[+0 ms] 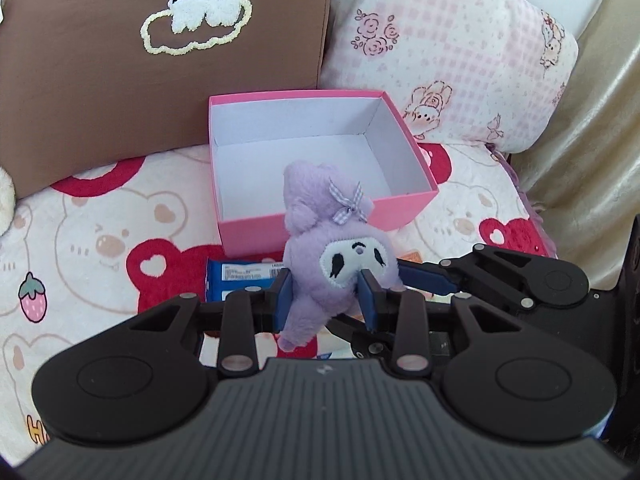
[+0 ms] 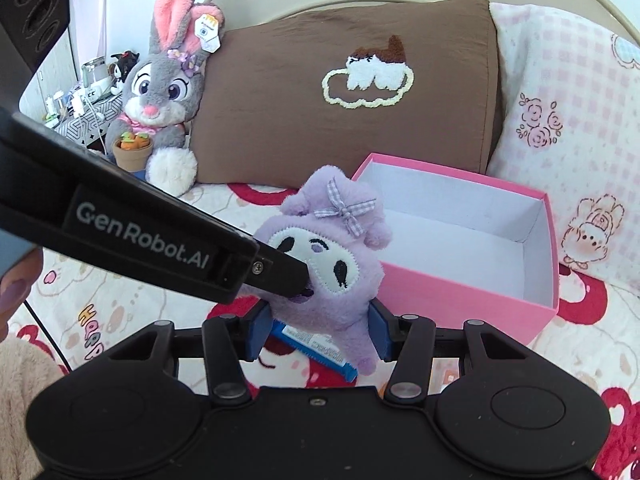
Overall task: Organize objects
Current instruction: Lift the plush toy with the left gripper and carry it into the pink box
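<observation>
The purple plush toy (image 1: 336, 276) is pinched between the blue pads (image 1: 283, 300) of the left gripper (image 1: 326, 300), which are drawn in narrow against its soft body. In the right wrist view the same toy is flanked by the right gripper (image 2: 318, 334), whose pads (image 2: 378, 330) press on its lower body, so it is held from two sides at once. The toy is carried clear of the bear-print blanket (image 1: 80, 240), just in front of the open pink box (image 1: 320, 160) and near its front wall.

The step in hand is judged to be the transfer of the toy into the box, which is seen to be empty. For the next move, the toy would have to be brought over the front rim and lowered inside before both grips are eased (one gripper letting go first might leave it dangling).

A blue wrapped snack (image 1: 240, 276) lies on the blanket in front of the box; its label print is too small to be read. "GenRobot.AI" is printed in white on the left gripper's body in the right wrist view.
</observation>
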`<state>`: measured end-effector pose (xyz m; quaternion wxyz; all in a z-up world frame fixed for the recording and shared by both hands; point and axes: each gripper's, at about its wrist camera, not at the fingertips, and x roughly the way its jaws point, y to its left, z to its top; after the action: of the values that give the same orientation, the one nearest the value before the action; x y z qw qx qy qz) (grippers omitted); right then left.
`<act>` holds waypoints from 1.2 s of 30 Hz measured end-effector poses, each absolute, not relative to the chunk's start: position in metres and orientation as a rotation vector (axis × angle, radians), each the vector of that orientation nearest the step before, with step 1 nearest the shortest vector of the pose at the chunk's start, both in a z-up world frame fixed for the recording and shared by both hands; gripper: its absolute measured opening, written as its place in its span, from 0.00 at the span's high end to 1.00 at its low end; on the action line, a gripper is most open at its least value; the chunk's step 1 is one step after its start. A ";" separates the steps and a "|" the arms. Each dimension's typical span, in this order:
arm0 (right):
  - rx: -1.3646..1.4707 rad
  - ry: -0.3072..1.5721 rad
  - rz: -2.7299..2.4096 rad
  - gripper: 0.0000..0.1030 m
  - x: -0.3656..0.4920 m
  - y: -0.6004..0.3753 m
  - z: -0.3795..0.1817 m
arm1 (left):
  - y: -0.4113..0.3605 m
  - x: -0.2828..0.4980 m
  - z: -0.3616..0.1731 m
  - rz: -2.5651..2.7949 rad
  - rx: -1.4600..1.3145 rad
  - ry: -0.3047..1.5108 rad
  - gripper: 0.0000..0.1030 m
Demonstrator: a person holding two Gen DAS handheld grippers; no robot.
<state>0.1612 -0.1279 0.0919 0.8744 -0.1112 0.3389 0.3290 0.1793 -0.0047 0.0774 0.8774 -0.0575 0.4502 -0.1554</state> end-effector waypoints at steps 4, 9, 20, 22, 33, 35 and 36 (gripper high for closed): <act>-0.225 0.705 0.678 0.46 0.179 -0.128 0.090 | -0.003 0.200 0.081 -0.320 -0.153 0.926 0.67; -0.248 0.686 0.664 0.46 0.205 -0.122 0.090 | -0.007 0.230 0.085 -0.313 -0.169 0.912 0.67; -0.196 0.819 0.633 0.46 0.300 -0.112 0.054 | -0.025 0.321 0.050 -0.250 -0.259 0.967 0.67; -0.207 0.829 0.633 0.46 0.315 -0.109 0.044 | -0.025 0.339 0.038 -0.231 -0.292 0.984 0.67; -0.251 0.926 0.644 0.46 0.371 -0.091 -0.007 | -0.018 0.398 -0.020 -0.182 -0.367 1.078 0.67; -0.260 0.944 0.653 0.46 0.377 -0.086 -0.013 | -0.016 0.403 -0.027 -0.170 -0.367 1.086 0.67; -0.261 0.953 0.659 0.46 0.380 -0.084 -0.017 | -0.015 0.404 -0.030 -0.165 -0.364 1.089 0.67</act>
<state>0.3796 -0.0843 -0.0168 0.8287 -0.1231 0.4491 0.3106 0.4041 -0.0149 -0.0303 0.8364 -0.1721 0.5145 -0.0778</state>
